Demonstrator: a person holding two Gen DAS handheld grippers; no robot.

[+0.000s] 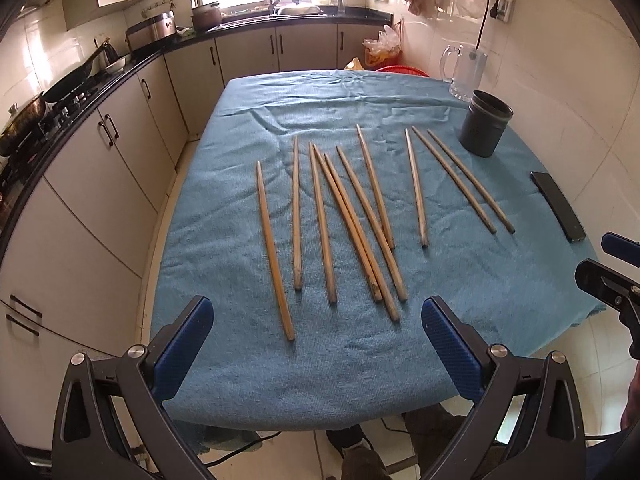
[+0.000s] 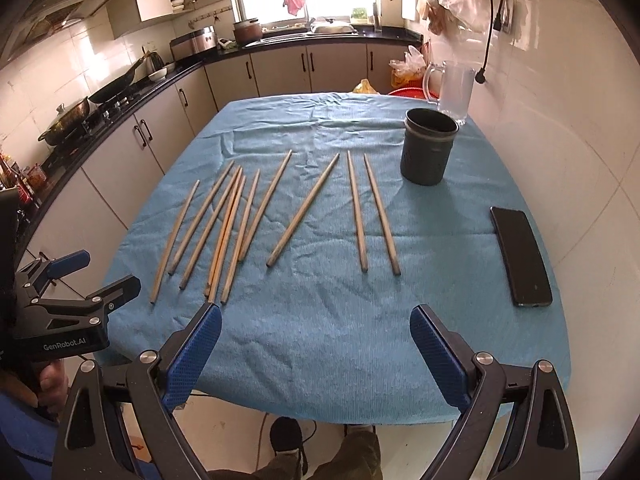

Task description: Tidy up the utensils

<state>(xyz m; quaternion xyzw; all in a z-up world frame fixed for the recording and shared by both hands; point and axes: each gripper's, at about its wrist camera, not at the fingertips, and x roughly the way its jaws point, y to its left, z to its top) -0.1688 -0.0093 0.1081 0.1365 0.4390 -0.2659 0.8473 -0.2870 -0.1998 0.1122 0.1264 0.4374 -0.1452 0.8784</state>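
Several wooden chopsticks [image 1: 352, 224] lie spread lengthwise on a blue cloth [image 1: 320, 360] over the table; the right wrist view shows the same chopsticks [image 2: 304, 212]. A dark round holder [image 1: 485, 124] stands empty at the back right, also visible as the holder [image 2: 428, 146]. My left gripper [image 1: 316, 316] hovers open above the near edge, just short of the chopstick ends, holding nothing. My right gripper [image 2: 316, 324] is open too, near the front edge, right of the main chopstick bunch. Each gripper shows at the side of the other's view.
A black phone [image 2: 522, 256] lies on the cloth at the right. A clear glass mug [image 2: 452, 88] stands behind the holder. Kitchen cabinets and a counter with pans [image 1: 60, 92] run along the left. A white wall bounds the right. A person's shoes [image 2: 288, 436] show below the table.
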